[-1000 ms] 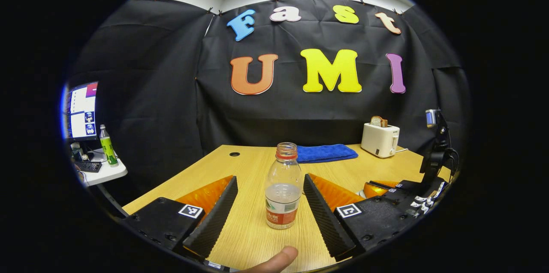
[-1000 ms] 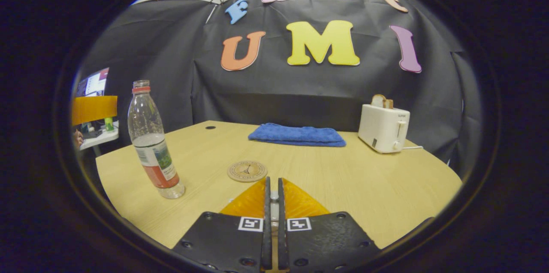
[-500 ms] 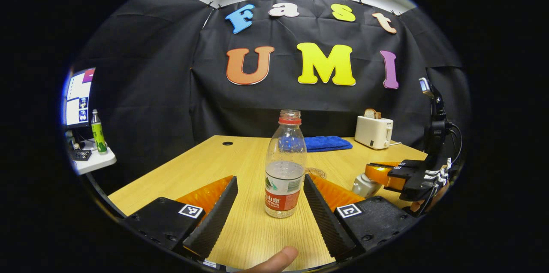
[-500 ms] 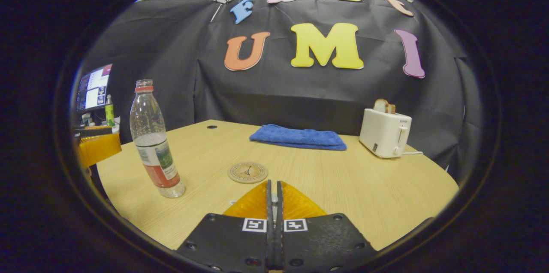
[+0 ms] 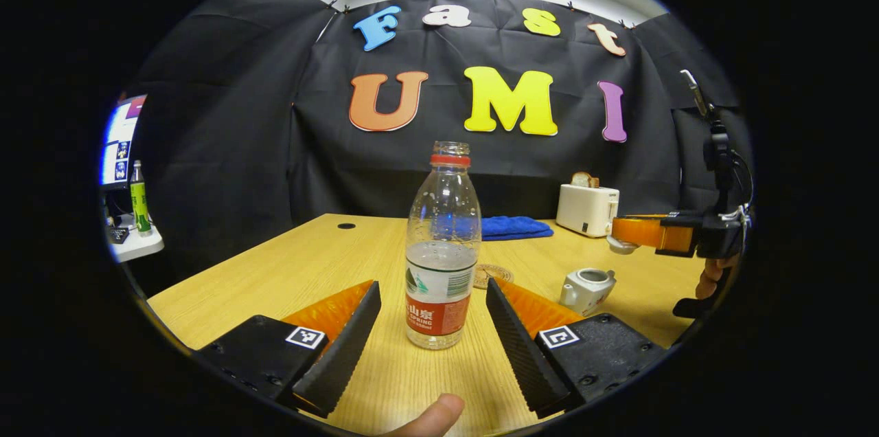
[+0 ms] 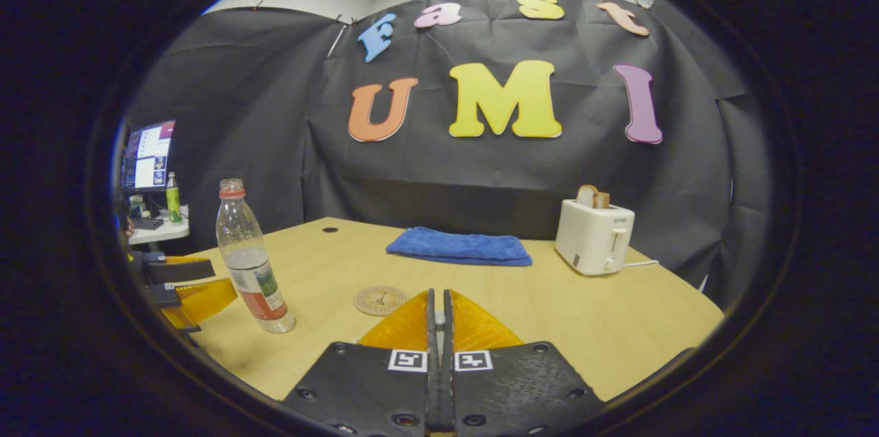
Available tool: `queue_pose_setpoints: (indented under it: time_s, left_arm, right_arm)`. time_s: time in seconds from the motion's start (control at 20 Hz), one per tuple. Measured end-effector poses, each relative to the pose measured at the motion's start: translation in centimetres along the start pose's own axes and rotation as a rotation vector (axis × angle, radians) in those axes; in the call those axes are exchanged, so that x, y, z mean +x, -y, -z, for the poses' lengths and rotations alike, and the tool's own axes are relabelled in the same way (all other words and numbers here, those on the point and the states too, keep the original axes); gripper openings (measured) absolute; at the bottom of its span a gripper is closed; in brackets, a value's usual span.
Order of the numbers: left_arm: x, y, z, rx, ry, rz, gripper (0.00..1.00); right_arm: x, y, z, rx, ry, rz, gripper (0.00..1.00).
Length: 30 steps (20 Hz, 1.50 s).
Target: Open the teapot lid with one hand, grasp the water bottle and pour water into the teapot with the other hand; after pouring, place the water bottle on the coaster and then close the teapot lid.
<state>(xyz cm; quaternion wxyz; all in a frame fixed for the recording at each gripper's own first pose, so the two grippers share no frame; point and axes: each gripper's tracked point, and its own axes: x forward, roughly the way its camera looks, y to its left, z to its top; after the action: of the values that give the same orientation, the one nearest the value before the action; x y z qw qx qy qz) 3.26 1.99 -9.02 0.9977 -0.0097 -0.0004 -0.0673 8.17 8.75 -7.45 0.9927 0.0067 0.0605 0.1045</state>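
At a wooden table [image 5: 288, 272] in the booth, early in a pour-and-close job. At the far edge, well out of play: a toaster [image 6: 594, 236] and a folded towel [image 6: 459, 248].

Nearer, the left gripper [image 5: 432, 284], spread wide to either side of the bottle [image 5: 439, 251] and touching neither flank; no grasp yet. Farther right and raised above the table, the right gripper [image 5: 645, 232], pressed together on what looks like the lid [image 5: 620, 245], pinched at the tip and held clear of the pot.

Bottle upright on the table, uncapped, part full, near the front-left. Teapot [image 5: 586, 286] to the right of the bottle, mouth open, standing on the table below the lifted lid. Coaster [image 5: 492, 275] bare, between bottle and teapot and a little behind both. Thumb tip [image 5: 434, 416] at the bottom edge of the left gripper view.

Done, by the look of it: lid off. Left to do: closing on the bottle, lifting, pouring into the pot, setting the bottle on the coaster, putting the lid back. Judged roughly a fifth of the way through.
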Motion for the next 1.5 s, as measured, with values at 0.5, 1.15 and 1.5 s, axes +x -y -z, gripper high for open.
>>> queue_pose_setpoints:
  time_s: [0.5,1.15,1.5]
  left_arm:
    - [4.1,0.1,-1.0,0.04,0.06,-0.022,1.0]
    - [4.4,-0.8,-1.5,0.236,-0.047,-0.07,0.78]
    - [5.1,0.6,-1.2,0.671,-0.189,-0.108,0.76]
  right_arm:
    - [-5.1,7.3,-3.5,0.033,0.059,0.099,0.0]
    - [-5.9,10.1,-4.1,0.058,0.054,0.136,0.0]
    - [-6.0,12.0,-3.8,0.061,0.022,0.165,0.0]
